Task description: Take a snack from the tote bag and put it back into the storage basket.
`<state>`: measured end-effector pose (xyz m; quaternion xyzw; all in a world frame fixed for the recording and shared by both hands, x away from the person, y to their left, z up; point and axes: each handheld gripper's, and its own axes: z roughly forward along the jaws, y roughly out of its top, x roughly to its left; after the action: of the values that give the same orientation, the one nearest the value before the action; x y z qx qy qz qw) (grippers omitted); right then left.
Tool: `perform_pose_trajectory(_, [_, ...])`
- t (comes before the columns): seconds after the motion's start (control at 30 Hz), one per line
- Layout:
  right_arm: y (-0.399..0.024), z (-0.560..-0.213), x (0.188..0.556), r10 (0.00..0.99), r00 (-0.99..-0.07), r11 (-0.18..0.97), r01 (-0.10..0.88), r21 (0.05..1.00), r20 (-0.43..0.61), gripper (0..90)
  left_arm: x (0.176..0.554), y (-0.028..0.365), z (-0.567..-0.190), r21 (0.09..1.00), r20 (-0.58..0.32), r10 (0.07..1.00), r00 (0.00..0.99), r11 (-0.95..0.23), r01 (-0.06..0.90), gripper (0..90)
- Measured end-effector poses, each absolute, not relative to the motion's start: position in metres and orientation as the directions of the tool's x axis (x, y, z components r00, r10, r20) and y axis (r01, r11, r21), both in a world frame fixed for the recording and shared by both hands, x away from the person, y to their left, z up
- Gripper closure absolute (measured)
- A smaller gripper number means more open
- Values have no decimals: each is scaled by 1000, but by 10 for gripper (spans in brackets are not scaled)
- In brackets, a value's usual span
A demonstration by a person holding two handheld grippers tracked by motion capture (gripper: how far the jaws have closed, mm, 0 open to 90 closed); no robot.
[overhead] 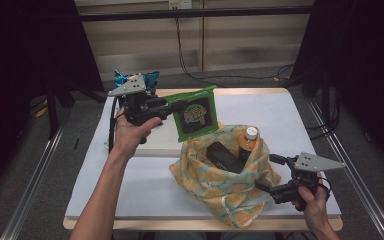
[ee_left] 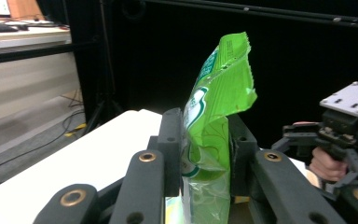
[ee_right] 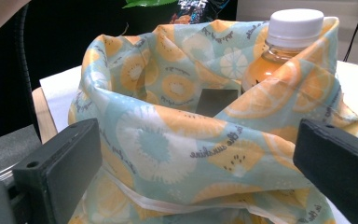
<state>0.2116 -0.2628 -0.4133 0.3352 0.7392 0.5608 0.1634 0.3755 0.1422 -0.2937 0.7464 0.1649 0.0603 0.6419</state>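
Nearest the bottom edge of the high view, the right gripper sits at the lower right, held in a hand, with its jaws spread wide and nothing pinched between them. They're pointed at the side of the fruit-print cloth bag, which stands in the lower middle of the frame on the white table top. In the right gripper view the two black jaws rise at the far left and far right of the frame and the bag bulges in the gap between them; I can't tell if the pads actually touch the cloth.

Inside the bag there's an orange drink bottle with a white cap poking out at the upper right of the opening, and a dark flat box just beside it.

A bit further up, around the centre of the frame, the green snack packet hangs in the air just above the bag's mouth, tilted. The left gripper is clamped on its edge, coming in from the left. The left gripper view shows it well: both jaws squeezed onto the crinkly green foil.

Way at the back, upper left of the table, a blue snack bag lies behind the left gripper.
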Motion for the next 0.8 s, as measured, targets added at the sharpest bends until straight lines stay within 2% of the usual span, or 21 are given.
perform_pose_trajectory(0.43, [-264,-413,211,683,-718,142,316,938,139,6,401,169,-296,980,-112,393,913,-107,167,729])
perform_pose_trajectory(0.57, [-265,-414,212,681,-718,141,321,937,144,6,413,171,-304,973,-112,418,901,-140,185,729])
perform_pose_trajectory(0.63, [-265,-415,212,680,-718,138,322,937,147,6,418,171,-310,973,-110,402,909,-142,181,728])
perform_pose_trajectory(0.8, [-266,-415,212,684,-715,138,324,936,146,6,429,170,-324,965,-117,443,889,-159,206,728])
